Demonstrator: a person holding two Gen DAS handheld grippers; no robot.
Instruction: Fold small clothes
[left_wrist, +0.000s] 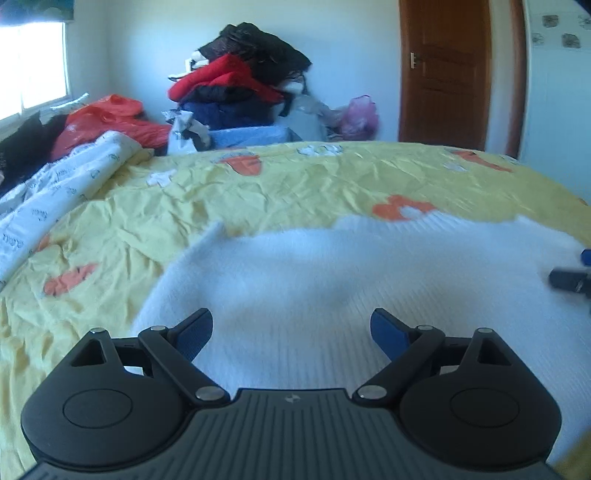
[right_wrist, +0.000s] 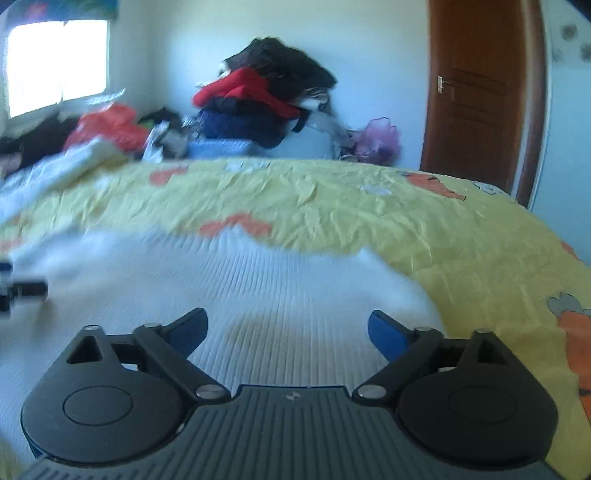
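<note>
On a bed (left_wrist: 295, 184) covered by a creased yellow sheet printed with orange shapes lies a white ribbed garment (left_wrist: 332, 280), spread flat at the near edge (its far border is blurred in both views). From the left wrist camera, the left gripper (left_wrist: 291, 332) hovers just above the white cloth at 6 o'clock, its blue-padded fingers (left_wrist: 195, 332) spread wide apart with nothing between them. At 3 o'clock in that view, the tip of the right gripper (left_wrist: 569, 280) shows over the same garment. From the right wrist camera, the right gripper (right_wrist: 286, 330) also stands wide apart and empty above the garment (right_wrist: 258, 288), near its right edge. At 12 o'clock, beyond the bed, a pile of clothes (left_wrist: 240, 85) rises against the wall; a brown door (left_wrist: 447, 74) stands at 1 o'clock.
</note>
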